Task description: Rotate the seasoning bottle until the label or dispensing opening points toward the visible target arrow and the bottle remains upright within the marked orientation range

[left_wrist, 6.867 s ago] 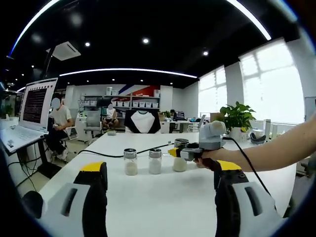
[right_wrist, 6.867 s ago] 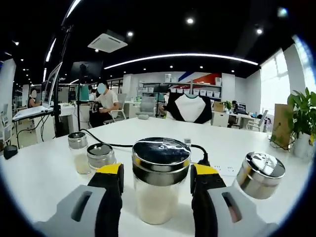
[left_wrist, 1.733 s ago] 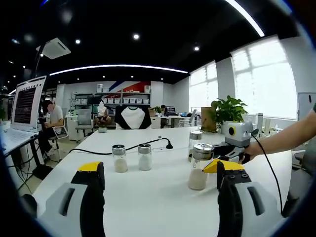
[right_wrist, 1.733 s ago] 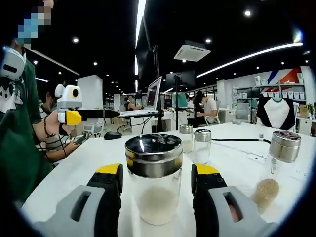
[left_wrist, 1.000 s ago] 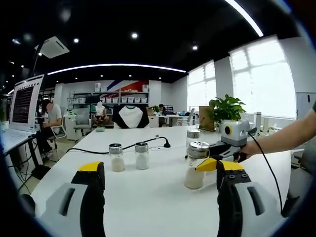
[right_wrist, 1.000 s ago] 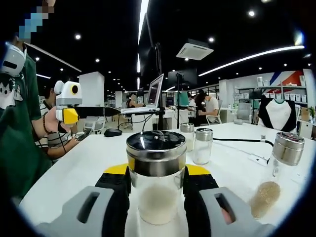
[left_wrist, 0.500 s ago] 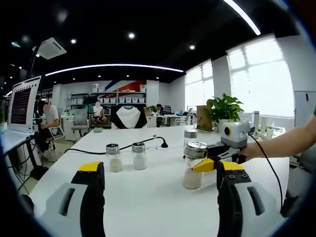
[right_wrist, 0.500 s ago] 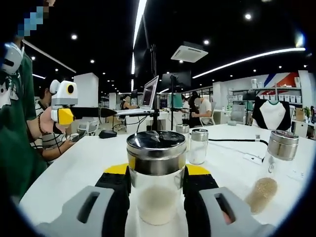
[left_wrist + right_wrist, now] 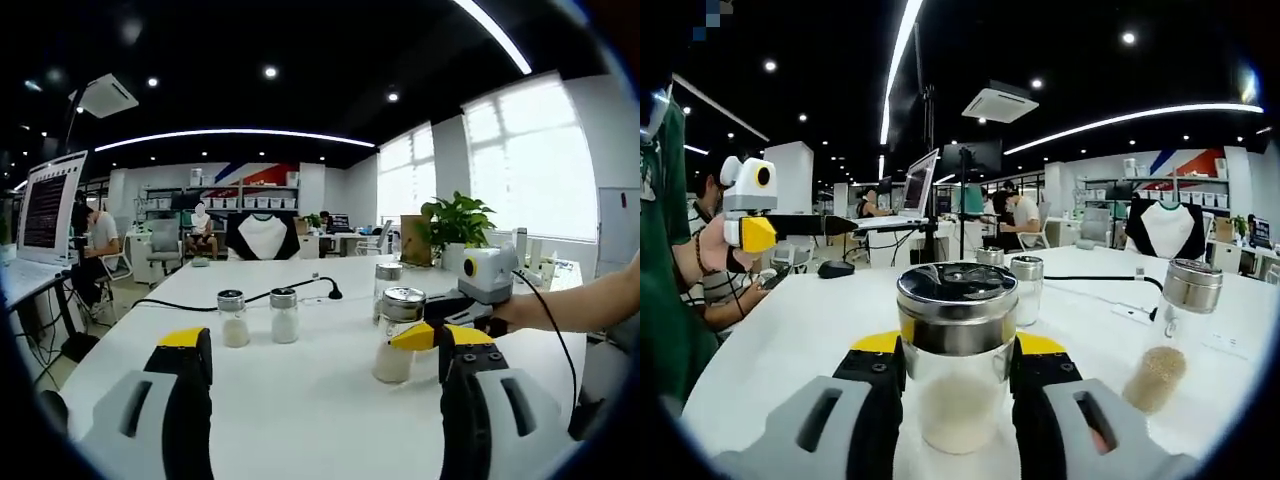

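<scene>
A glass seasoning bottle (image 9: 957, 355) with a shiny metal lid and white powder stands upright on the white table (image 9: 790, 330), and my right gripper (image 9: 957, 372) is shut on it. The left gripper view has the same bottle (image 9: 397, 335) to the right of centre, with the right gripper (image 9: 425, 338) and a person's hand on it. My left gripper (image 9: 318, 352) hangs open above the table with nothing between its jaws. It also appears at the left of the right gripper view (image 9: 835, 226), held by a hand. No arrow or marking is visible.
Two small shakers (image 9: 253, 317) stand mid-table beside a black cable (image 9: 180, 306). Another jar (image 9: 1170, 335) with brownish grains stands right of the held bottle. A laptop (image 9: 45, 215) sits at the left, a potted plant (image 9: 455, 220) at the far right. People sit at desks behind.
The right gripper's jaws closed on the bottle between 1.7 s and 1 s ago and stay shut. Since then the right view has swung slightly. The left gripper has hardly moved.
</scene>
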`<state>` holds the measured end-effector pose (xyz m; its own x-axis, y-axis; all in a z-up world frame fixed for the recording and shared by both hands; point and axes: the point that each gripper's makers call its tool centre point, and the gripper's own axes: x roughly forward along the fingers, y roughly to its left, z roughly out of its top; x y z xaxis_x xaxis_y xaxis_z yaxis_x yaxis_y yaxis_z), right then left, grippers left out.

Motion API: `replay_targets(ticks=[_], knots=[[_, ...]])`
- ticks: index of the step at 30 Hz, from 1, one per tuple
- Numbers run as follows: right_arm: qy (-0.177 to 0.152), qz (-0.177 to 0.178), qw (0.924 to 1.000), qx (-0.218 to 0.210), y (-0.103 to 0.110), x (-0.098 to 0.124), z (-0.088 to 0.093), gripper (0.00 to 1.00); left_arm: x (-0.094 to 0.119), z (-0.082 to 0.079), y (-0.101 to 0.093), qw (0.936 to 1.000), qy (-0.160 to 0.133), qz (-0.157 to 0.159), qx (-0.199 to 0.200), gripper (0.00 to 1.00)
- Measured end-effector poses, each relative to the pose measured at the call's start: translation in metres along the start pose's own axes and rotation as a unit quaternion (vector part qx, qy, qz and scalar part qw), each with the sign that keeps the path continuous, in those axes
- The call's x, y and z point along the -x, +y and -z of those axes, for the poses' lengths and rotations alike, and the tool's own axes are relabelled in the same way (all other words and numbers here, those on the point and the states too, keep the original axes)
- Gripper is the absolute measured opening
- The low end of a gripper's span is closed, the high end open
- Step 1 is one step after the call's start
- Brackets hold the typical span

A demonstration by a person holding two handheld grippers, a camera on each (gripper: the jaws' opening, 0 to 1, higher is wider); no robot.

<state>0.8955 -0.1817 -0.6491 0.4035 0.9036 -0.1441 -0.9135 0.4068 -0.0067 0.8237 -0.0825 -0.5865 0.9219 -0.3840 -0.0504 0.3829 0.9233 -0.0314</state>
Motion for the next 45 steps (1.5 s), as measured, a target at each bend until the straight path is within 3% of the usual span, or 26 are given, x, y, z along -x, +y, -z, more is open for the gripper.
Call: replay_targets(ticks=[19,32,45], knots=[[0.017,0.115,0.9932,-0.014,-0.011,0.004,0.003,0.39,-0.001,0.0,-0.002,1.0,-0.001,0.004,0.008,0.99],[0.025,0.196,0.98,-0.026,-0.018,0.007,0.005,0.39,0.0,0.001,-0.001,0.9999,-0.001,0.003,0.013,0.99],[0.03,0.247,0.9677,-0.043,-0.022,0.01,0.007,0.39,0.001,0.003,-0.006,0.9999,0.0,0.006,0.016,0.97]])
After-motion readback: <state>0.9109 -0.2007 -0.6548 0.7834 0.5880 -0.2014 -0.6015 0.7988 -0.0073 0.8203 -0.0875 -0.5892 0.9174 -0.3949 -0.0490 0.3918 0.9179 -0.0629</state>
